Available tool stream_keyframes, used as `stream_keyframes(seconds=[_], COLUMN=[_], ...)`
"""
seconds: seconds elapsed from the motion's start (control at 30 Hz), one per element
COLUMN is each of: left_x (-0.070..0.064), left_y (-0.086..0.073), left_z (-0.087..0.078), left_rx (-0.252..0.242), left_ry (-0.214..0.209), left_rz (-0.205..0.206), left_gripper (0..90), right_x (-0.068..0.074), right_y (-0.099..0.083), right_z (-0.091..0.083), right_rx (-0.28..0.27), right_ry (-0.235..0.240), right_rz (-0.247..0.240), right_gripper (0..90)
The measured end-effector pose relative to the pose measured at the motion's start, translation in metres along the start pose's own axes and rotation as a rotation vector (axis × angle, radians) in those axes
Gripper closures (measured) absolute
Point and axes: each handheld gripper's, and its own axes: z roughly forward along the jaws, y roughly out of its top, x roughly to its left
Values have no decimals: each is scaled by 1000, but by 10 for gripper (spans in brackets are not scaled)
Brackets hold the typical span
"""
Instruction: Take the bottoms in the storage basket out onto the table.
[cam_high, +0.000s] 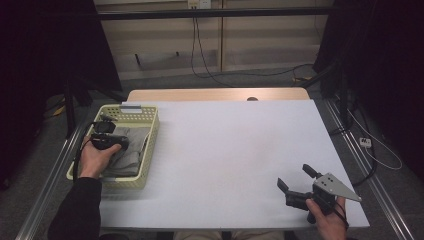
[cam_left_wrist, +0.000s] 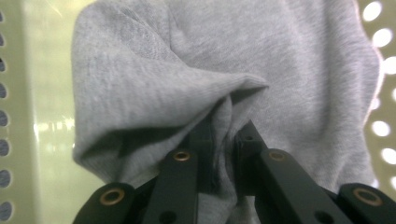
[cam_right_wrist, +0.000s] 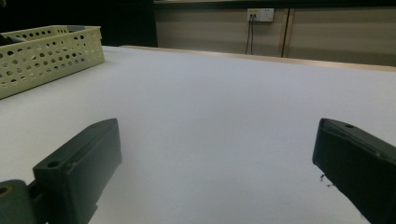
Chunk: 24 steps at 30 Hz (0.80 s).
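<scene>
at the left edge of the table, inside the yellow basket (cam_high: 147, 145), the left gripper (cam_left_wrist: 223, 140) is down on the grey cloth (cam_left_wrist: 154, 70) that lies folded along the basket's length. its jaws are drawn in narrow with a raised pleat of the cloth pinched between them: the left gripper view has the fabric rising to a ridge just above the tips and dropping away on both sides, so the hold is on one fold near the top of the pile and not on the whole bundle. the cloth lies straight under and ahead of those jaws, its long side running with the basket's long wall from the near end to the far end. the holed sides of the basket stand close on either side of it.

the right gripper (cam_high: 296, 179) sits well apart, low over the bare white table top (cam_high: 230, 150) at the near right corner, its jaws spread wide and holding nothing. from its own view the basket is far off to the left. so the left hand (cam_high: 95, 157) is plainly the nearer one, already on the cloth. to my eye the next move is a lift straight up and clear of the basket rim, then across toward the open middle of the table, where the right gripper could take a second corner.
</scene>
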Motion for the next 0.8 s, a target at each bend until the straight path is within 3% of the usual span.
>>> stream_keyframes(seconds=[0.07, 0.2, 0.27, 0.5, 0.57, 0.67, 0.73, 0.8], left_x=[3, 11, 16, 32, 34, 34, 35, 34], left_y=[-2, -5, -7, -15, -15, -15, -14, -12], left_z=[-3, -14, -19, -24, -24, -27, -32, -41], left_rx=[-22, -35, -40, 14, 33, 18, -11, -75], left_ry=[-3, 25, 44, 121, 144, 187, 154, 140], left_rz=[-11, 8, -5, -33, -19, -32, -17, -26], left_gripper=[816, 812, 811, 780, 758, 624, 567, 456], right_x=[0, 0, 0, 0, 0, 0, 0, 0], right_y=[0, 0, 0, 0, 0, 0, 0, 0], right_z=[0, -1, -1, 0, 0, 0, 0, 0], right_rx=[0, 0, 1, 0, 0, 1, 1, 0], right_ry=[-1, -4, -4, -4, -4, -4, -4, -3], right_rz=[1, -3, -3, 0, 0, -3, -2, 1], right_gripper=[9, 9, 9, 9, 9, 9, 9, 9])
